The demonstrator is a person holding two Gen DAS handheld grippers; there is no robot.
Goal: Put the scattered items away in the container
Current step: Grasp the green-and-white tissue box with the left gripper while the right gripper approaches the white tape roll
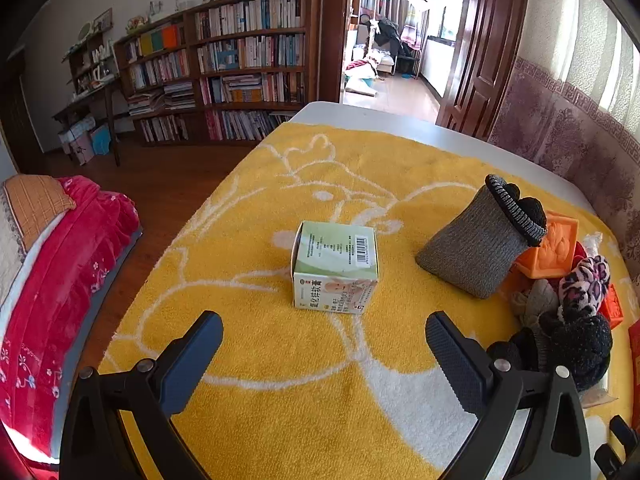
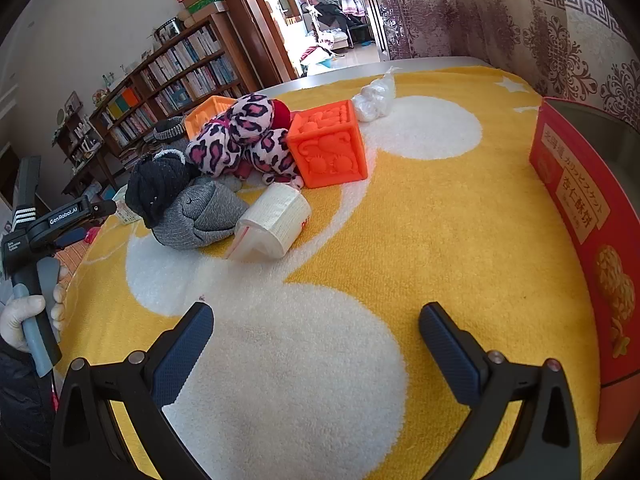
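Note:
A small green-and-white box (image 1: 335, 266) stands on the yellow blanket (image 1: 280, 340), just ahead of my open, empty left gripper (image 1: 324, 332). A grey knit hat (image 1: 472, 248), an orange cube (image 1: 554, 250) and a leopard sock (image 1: 586, 282) lie to its right. In the right wrist view my right gripper (image 2: 316, 320) is open and empty over the blanket (image 2: 440, 220). Ahead lie a bagged white roll (image 2: 276, 224), a grey hat (image 2: 200, 216), a leopard-print item (image 2: 240, 140), an orange cube (image 2: 328, 144) and a white plastic bag (image 2: 376, 98). The red box container (image 2: 588, 240) stands at the right.
The other hand-held gripper (image 2: 44, 224) shows at the left edge of the right wrist view. A bed with a red cover (image 1: 60, 264) lies left of the table. Bookshelves (image 1: 224, 64) line the far wall. A curtain (image 2: 520, 20) hangs behind the table.

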